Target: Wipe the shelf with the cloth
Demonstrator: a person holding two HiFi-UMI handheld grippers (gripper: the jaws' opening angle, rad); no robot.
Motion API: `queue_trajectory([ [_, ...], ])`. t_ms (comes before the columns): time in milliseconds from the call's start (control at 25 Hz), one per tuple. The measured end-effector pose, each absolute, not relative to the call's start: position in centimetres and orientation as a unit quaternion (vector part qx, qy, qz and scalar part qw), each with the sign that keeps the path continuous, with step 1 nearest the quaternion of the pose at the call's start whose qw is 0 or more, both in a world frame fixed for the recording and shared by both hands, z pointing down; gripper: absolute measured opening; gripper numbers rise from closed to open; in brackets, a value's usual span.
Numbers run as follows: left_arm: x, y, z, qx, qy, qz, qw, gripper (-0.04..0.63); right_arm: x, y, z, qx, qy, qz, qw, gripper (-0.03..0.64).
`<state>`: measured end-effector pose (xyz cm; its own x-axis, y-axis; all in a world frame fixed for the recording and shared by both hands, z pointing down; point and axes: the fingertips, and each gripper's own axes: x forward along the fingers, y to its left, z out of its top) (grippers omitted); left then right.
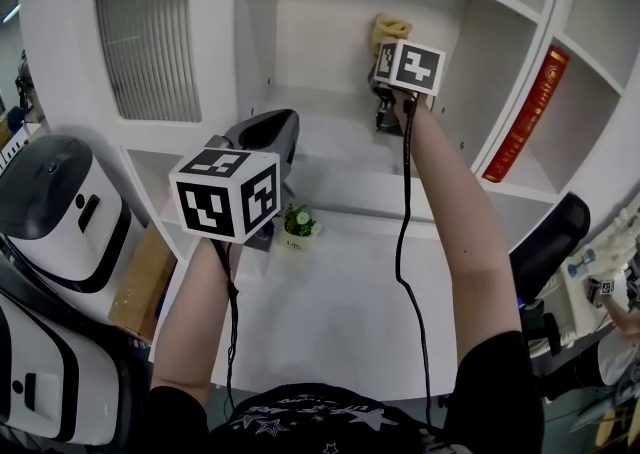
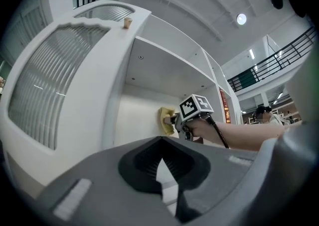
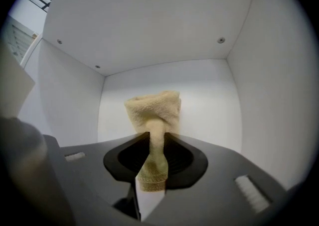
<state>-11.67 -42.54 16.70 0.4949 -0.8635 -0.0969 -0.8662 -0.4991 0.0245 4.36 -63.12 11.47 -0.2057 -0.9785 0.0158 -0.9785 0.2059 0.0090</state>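
Right gripper [image 3: 157, 138] is pinching the yellow cloth [image 3: 153, 110] tight, up at 12 o'clock and seemingly against the back wall of the shelf [image 1: 335, 157]. So wiping looks under way, though how much is done I can't tell. Left gripper [image 2: 160, 145] hangs at 9 o'clock, jaws pressed together on nothing. Side walls hem the cloth in at 10 and 2, with open shelf floor toward 6.

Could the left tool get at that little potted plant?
Probably yes. The left tool holds nothing, and the potted plant stands in the open right beside it, with nothing between them.
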Motion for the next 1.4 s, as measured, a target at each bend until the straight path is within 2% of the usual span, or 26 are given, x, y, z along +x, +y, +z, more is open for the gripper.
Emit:
queue_trajectory([
  [200,-12.9,-41.8,17.3,-0.859,0.510,0.043,0.011,0.002,-3.0,-63.2,13.6,0.544,-0.837,0.013,0.058,0.118],
  [400,-14.1,-41.2,18.1,-0.852,0.522,0.036,0.007,0.002,-10.2,-63.1,16.1,0.457,-0.879,0.004,0.134,0.118],
  [560,-15.0,-41.1,18.3,-0.846,0.531,0.034,0.007,0.002,-13.2,-63.9,17.8,0.439,-0.881,0.007,0.174,0.118],
  [1000,-15.2,-42.1,19.3,-0.848,0.529,0.032,-0.005,0.002,-14.9,-66.3,20.1,0.438,-0.871,0.016,0.220,0.118],
  [1400,-13.9,-43.0,19.3,-0.856,0.517,0.026,-0.004,0.002,-10.7,-66.1,19.8,0.463,-0.860,0.008,0.217,0.120],
])
